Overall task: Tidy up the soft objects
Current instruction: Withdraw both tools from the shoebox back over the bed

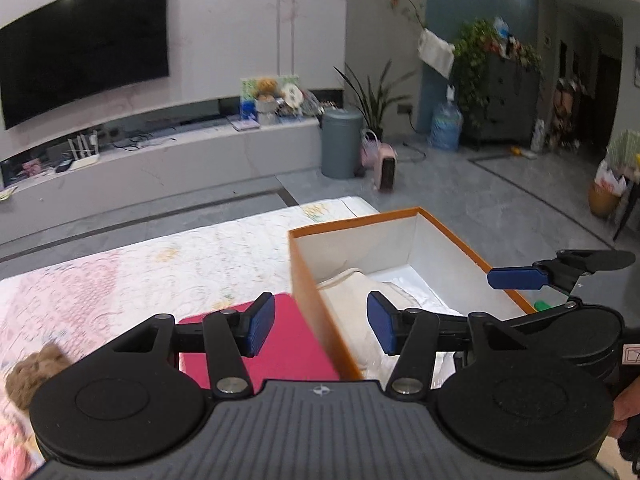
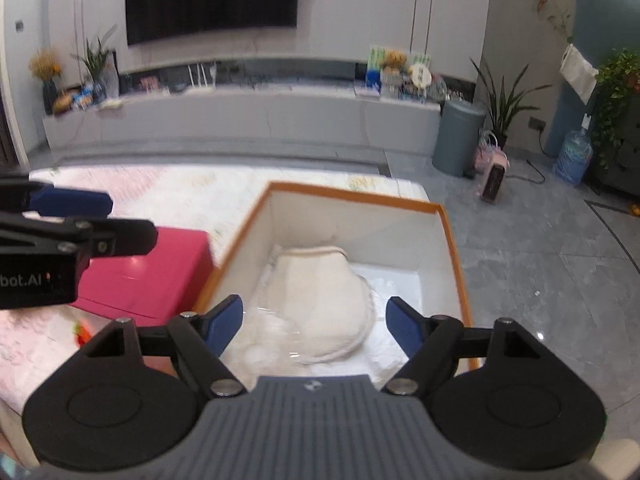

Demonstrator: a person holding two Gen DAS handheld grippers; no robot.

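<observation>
An orange box (image 2: 452,236) with white inner walls stands on the patterned bed cover; it also shows in the left wrist view (image 1: 308,280). A cream soft item (image 2: 324,300) lies inside it on white wrapping, seen too in the left wrist view (image 1: 352,300). My right gripper (image 2: 316,326) is open and empty just above that item. My left gripper (image 1: 322,326) is open and empty over the box's left wall, beside a pink box (image 1: 288,344). A brown plush toy (image 1: 34,372) lies on the bed at the far left.
The pink box (image 2: 148,276) sits left of the orange box. The bed's far edge drops to a grey tiled floor. A grey bin (image 2: 456,140), a small pink heater (image 2: 494,178) and a long TV bench (image 2: 240,116) stand beyond.
</observation>
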